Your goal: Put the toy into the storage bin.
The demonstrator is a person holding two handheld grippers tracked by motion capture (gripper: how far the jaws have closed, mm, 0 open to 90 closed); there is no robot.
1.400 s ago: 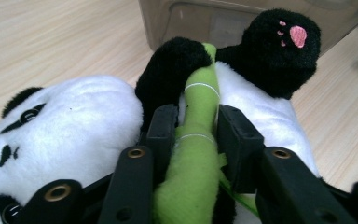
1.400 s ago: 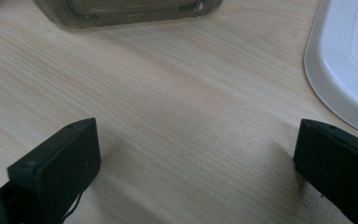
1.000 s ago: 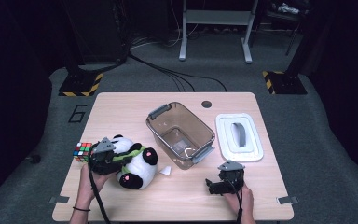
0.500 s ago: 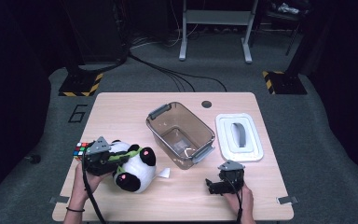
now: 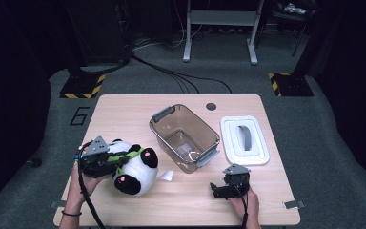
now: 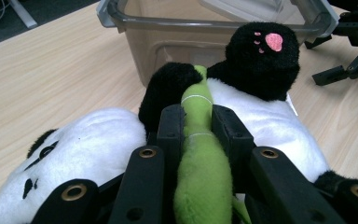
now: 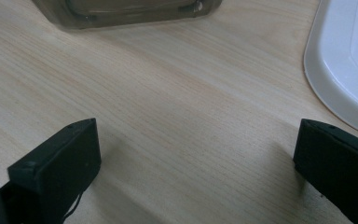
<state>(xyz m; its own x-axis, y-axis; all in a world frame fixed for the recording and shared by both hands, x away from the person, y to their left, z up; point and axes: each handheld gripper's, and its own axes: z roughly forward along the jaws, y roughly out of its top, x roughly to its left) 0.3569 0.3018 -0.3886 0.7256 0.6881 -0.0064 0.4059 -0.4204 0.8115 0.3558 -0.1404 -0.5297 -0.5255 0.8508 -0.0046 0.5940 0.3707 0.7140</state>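
Near the surface's (image 5: 124, 109) front-left corner, left hand-held gripper (image 6: 198, 126) clamped on the green plush stalk (image 6: 200, 163) of a black-and-white panda toy (image 5: 133, 169), clear storage bin (image 5: 185, 137) just beyond to the right; right hand-held gripper (image 5: 219, 190) agape, idle, farther off.

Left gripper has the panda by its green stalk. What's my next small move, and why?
Probably carry it right, toward the open brown bin. The left gripper is shut on the green stalk of the plush panda, which lies left of the bin; the white lid lies off to the side. The right gripper rests open on the table, clear of that path.
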